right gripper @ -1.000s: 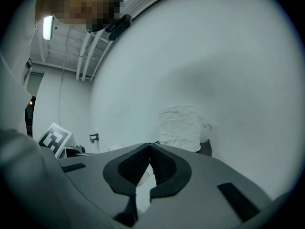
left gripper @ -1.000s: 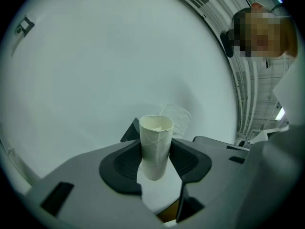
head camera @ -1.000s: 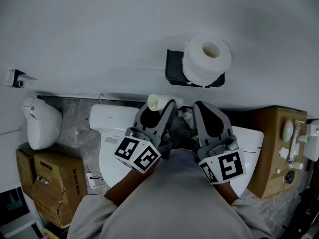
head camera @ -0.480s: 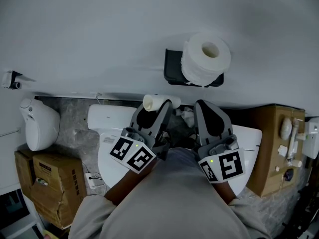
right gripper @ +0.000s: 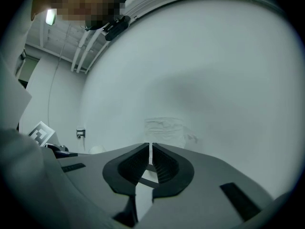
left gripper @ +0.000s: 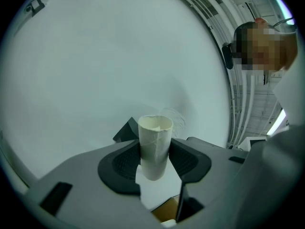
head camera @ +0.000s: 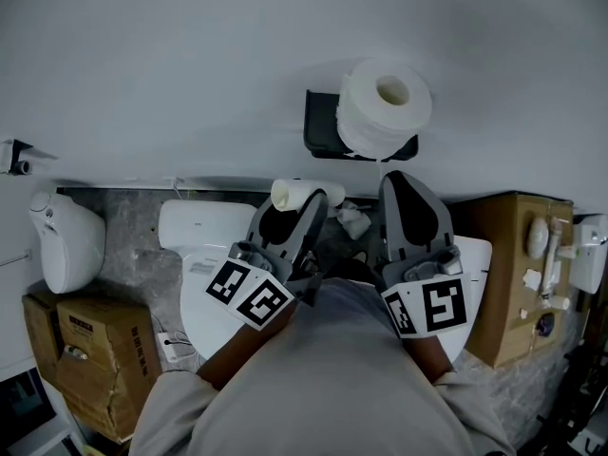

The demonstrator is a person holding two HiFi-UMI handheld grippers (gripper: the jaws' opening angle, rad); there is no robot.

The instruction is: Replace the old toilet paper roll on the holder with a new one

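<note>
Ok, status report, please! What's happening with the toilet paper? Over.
Left gripper clamped on old cardboard tube. Right gripper shut, empty. Full roll on the holder. Nothing blocking.

**Card, paper and plastic**

Between the left jaws we see a pale cardboard tube (left gripper: 155, 147), matt and faintly creased, set against ribbed black pads (left gripper: 125, 162). Ahead of the right jaws, the full roll (head camera: 385, 107) looks like soft, crinkled white paper on a dark matt holder (head camera: 318, 133). The wall (head camera: 190, 65) is smooth and matt.
</note>
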